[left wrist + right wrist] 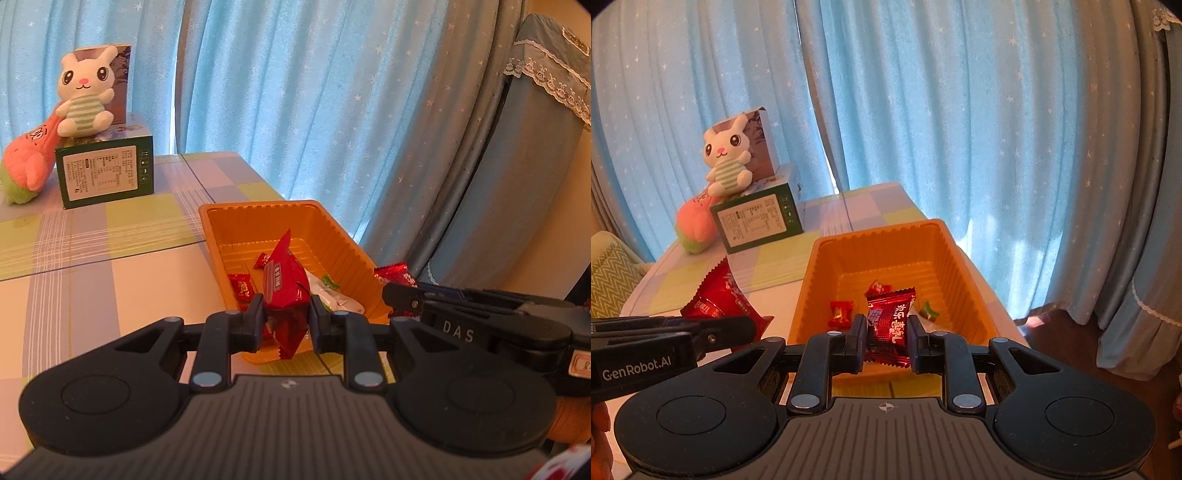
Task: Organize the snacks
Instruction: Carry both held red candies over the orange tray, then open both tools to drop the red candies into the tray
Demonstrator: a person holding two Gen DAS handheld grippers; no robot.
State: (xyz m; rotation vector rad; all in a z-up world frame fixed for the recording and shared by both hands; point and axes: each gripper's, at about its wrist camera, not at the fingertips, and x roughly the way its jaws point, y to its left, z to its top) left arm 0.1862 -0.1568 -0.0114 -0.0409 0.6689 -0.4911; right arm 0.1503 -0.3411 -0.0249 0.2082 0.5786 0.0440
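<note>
**Left wrist view: two packets carried at once above the tray**

Left wrist view shows the larger red snack packet [284, 291] pinched in the left tool [287, 317], whose jaws are pressed onto the packet's lower part. It hangs above the near end of the orange tray [332, 236]. The right tool [886, 341] pinches a smaller red candy packet [891, 321] in the same way, also over the near part of the tray.

Several small wrapped candies [840, 314] already lie on the tray floor.

I judge that the main risk is the release. Each grip is only on a part of a slippery foil wrapper, so a packet can slide out too early and fall on the desk [110, 288] instead of in the tray. The near rim is close under both packets; if a tool opens there, the packet may catch the rim and tip out. The two tools are near each other and could knock together. The tray looks light, so a push could move it toward the desk edge on the curtain [332, 110] side.
</note>
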